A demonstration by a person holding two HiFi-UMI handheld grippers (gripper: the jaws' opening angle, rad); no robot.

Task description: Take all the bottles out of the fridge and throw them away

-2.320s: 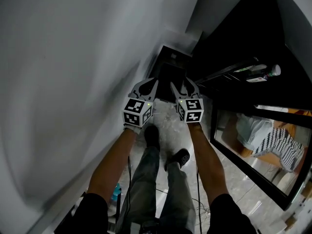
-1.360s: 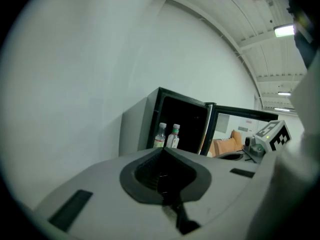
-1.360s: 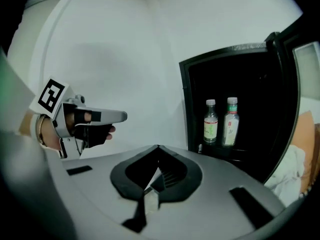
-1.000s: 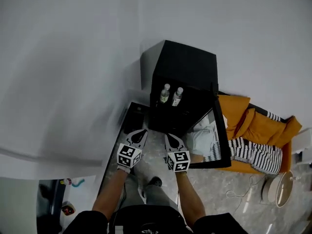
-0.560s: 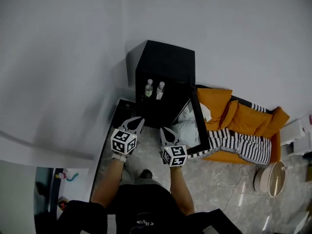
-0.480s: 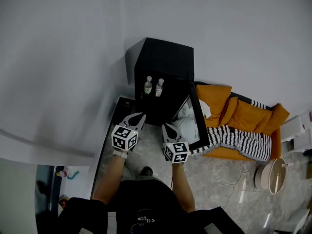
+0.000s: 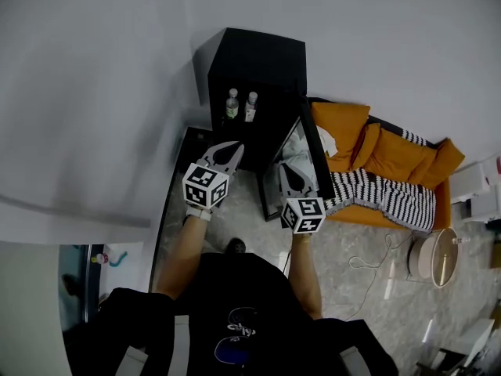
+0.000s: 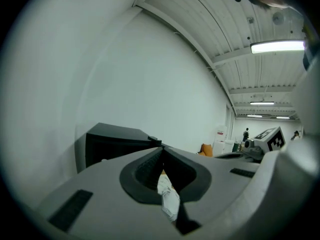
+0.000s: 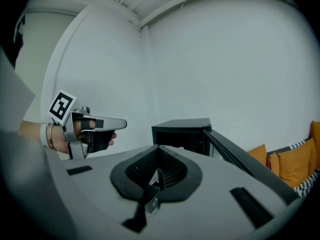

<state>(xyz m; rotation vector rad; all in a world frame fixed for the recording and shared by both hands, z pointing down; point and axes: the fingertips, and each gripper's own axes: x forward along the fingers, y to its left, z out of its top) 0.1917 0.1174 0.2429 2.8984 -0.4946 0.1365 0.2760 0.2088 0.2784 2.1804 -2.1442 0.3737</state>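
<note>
A black fridge [image 7: 258, 57] stands against the white wall with its glass door [image 7: 291, 159] swung open. Two clear bottles [image 7: 232, 104] [image 7: 250, 106] stand side by side inside it. My left gripper [image 7: 225, 153] is shut and empty, held in front of the fridge below the bottles. My right gripper [image 7: 290, 172] is also shut and empty, in front of the open door. The left gripper view shows its jaws [image 8: 161, 150] closed, with the fridge [image 8: 115, 141] beyond. The right gripper view shows closed jaws [image 9: 159, 149], the fridge [image 9: 182, 131] and the left gripper [image 9: 122, 124].
An orange sofa [image 7: 391, 151] with a striped blanket [image 7: 383, 198] stands to the right of the fridge. A round white appliance [image 7: 437, 266] and a cable [image 7: 376, 261] lie on the grey floor. A dark low strip [image 7: 167, 210] runs along the left wall.
The fridge has shifted upward in the head view. My right gripper has moved right and down, in front of the door. My left gripper has stayed near the fridge; both remain shut.
</note>
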